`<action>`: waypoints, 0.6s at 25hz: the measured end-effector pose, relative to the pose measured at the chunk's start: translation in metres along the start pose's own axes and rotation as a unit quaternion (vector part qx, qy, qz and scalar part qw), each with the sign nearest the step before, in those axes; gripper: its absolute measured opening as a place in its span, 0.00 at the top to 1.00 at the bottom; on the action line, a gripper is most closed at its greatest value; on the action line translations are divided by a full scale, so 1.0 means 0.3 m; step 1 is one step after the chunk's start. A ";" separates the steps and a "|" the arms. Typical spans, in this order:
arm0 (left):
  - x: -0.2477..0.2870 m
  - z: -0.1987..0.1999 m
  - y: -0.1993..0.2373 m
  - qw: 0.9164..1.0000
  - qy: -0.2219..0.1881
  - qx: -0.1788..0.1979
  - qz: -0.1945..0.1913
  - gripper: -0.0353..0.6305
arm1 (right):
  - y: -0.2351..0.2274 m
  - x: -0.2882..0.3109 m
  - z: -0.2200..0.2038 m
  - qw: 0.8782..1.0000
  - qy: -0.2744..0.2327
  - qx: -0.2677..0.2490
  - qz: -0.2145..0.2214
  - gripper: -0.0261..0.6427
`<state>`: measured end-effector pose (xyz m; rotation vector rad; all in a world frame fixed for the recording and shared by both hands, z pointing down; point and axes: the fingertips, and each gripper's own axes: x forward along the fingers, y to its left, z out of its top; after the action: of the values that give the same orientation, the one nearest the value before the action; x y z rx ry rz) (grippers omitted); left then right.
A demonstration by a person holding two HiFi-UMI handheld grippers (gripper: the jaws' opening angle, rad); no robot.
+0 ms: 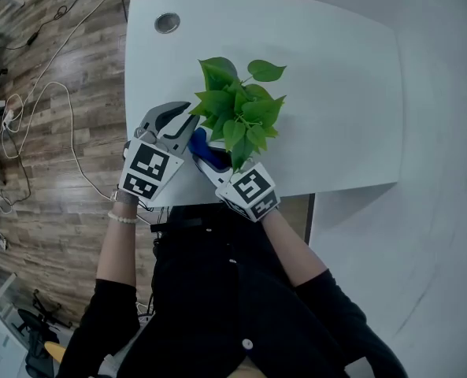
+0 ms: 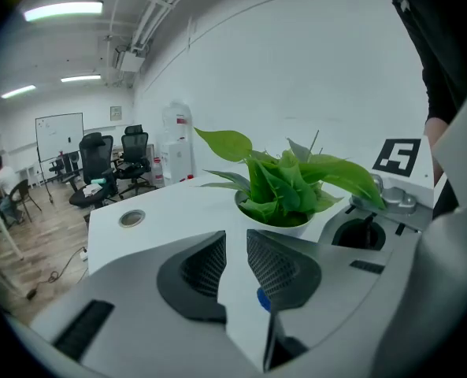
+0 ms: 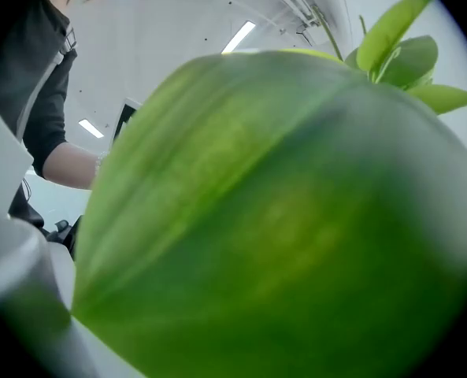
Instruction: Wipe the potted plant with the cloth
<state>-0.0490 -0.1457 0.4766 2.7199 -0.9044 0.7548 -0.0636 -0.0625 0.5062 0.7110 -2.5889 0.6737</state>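
Note:
The potted plant (image 1: 237, 109), leafy green in a white pot (image 2: 279, 225), stands mid-table. My left gripper (image 1: 187, 132) is at the plant's left side, its jaws a narrow gap apart with nothing between them, aimed at the pot (image 2: 235, 262). My right gripper (image 1: 250, 189) reaches in under the near leaves. A blue patch, seemingly the cloth (image 1: 210, 155), shows at its front. One big leaf (image 3: 280, 219) fills the right gripper view and hides its jaws. In the left gripper view the right gripper's body (image 2: 367, 227) shows beside the pot.
The white table (image 1: 335, 93) has a round grommet (image 1: 167, 23) at its far left. Its near edge runs just under both grippers. Cables lie on the wooden floor (image 1: 44, 116) to the left. Office chairs (image 2: 99, 164) stand far behind.

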 end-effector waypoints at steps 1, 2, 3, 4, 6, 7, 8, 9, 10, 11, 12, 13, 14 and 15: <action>0.003 0.001 0.003 1.000 -0.003 -0.011 0.000 0.82 | 0.000 0.000 -0.007 1.000 0.003 -0.001 0.000 0.83; 0.008 0.001 0.007 1.000 -0.004 -0.019 0.000 0.82 | 0.000 -0.001 -0.012 1.000 0.004 -0.001 -0.001 0.83; 0.014 0.000 0.013 1.000 -0.004 -0.025 0.002 0.82 | -0.001 -0.003 -0.014 1.000 0.004 0.001 -0.002 0.83; 0.020 -0.002 0.018 1.000 -0.003 -0.029 0.004 0.82 | -0.002 -0.004 -0.015 1.000 0.002 0.004 -0.003 0.83; 0.033 -0.008 0.027 1.000 0.000 -0.030 0.007 0.82 | -0.009 -0.006 -0.015 1.000 0.000 0.007 -0.010 0.83; 0.039 -0.011 0.030 1.000 0.003 -0.029 0.008 0.82 | -0.017 -0.008 -0.014 1.000 0.000 0.008 -0.016 0.83; 0.044 -0.014 0.034 1.000 0.006 -0.028 0.009 0.82 | -0.028 -0.013 -0.013 1.000 -0.001 0.010 -0.024 0.83; 0.049 -0.017 0.035 1.000 0.009 -0.025 0.008 0.82 | -0.041 -0.022 -0.012 0.999 -0.002 0.014 -0.033 0.83; 0.055 -0.020 0.035 1.000 0.012 -0.020 0.006 0.82 | -0.056 -0.034 -0.012 0.999 -0.003 0.019 -0.042 0.83; 0.062 -0.024 0.031 1.000 0.015 -0.011 0.003 0.82 | -0.071 -0.048 -0.014 0.999 -0.004 0.023 -0.049 0.83; 0.069 -0.029 0.025 1.000 0.018 0.000 -0.003 0.82 | -0.084 -0.062 -0.020 0.998 -0.003 0.024 -0.055 0.83; 0.077 -0.036 0.015 1.000 0.023 0.013 -0.010 0.81 | -0.096 -0.076 -0.028 0.998 0.000 0.023 -0.059 0.83; 0.085 -0.045 0.005 0.999 0.030 0.026 -0.019 0.77 | -0.106 -0.088 -0.037 0.998 0.004 0.022 -0.063 0.83; 0.090 -0.056 -0.005 0.998 0.036 0.035 -0.027 0.73 | -0.115 -0.100 -0.043 0.997 0.007 0.022 -0.068 0.83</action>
<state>-0.0366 -0.1530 0.5049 2.7460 -0.7997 0.8843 -0.0174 -0.0705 0.5150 0.8838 -2.4937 0.6924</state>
